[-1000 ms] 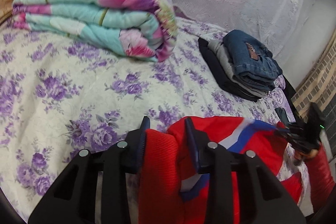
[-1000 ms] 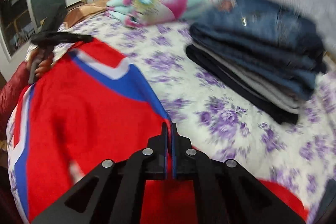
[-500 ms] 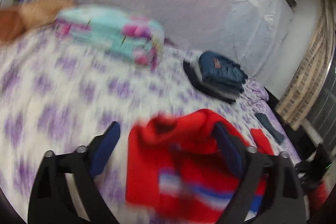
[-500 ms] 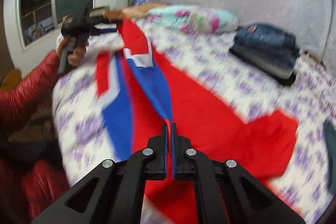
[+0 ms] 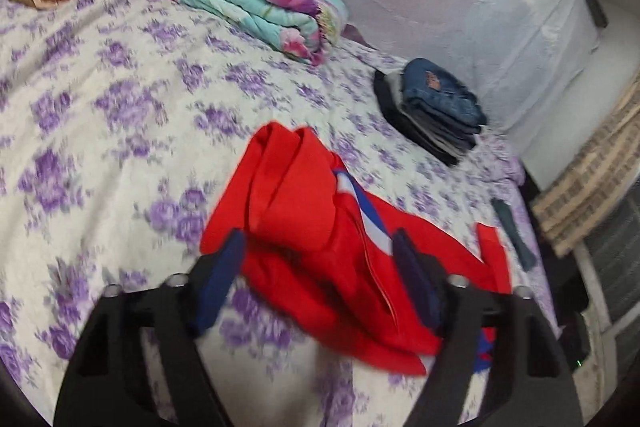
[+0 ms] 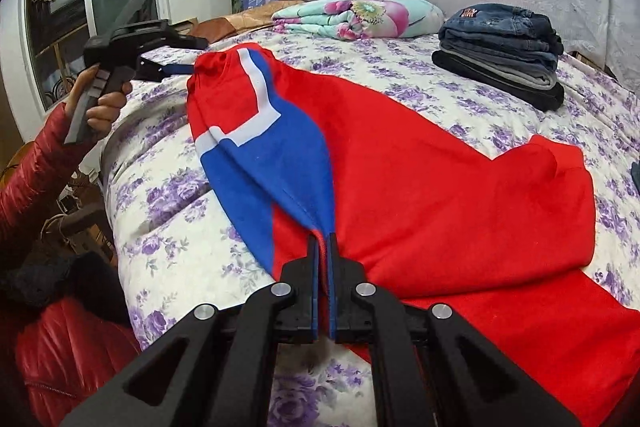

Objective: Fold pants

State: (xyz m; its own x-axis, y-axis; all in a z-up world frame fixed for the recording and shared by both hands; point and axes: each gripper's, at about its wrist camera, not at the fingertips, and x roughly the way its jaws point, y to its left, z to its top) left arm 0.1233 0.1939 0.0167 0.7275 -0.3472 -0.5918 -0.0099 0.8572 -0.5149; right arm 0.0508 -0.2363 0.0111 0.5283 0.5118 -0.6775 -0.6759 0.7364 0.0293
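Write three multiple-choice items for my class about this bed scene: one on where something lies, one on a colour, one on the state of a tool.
1. Where is the stack of folded blue jeans?
A. on the purple-flowered bedspread, near the far wall
B. on the floor
C. on top of the red pants

2. Which colours besides red show on the red fleece pants?
A. green and yellow
B. blue and white
C. black and orange

3. How is the right tool?
A. wide open above the bed
B. shut on the pants fabric
C. shut on the jeans

Answers: 1 A, the stack rests on the bedspread beside the folded turquoise floral quilt; 2 B, a blue panel with white stripes; 3 B, its pads pinch red-and-blue cloth.
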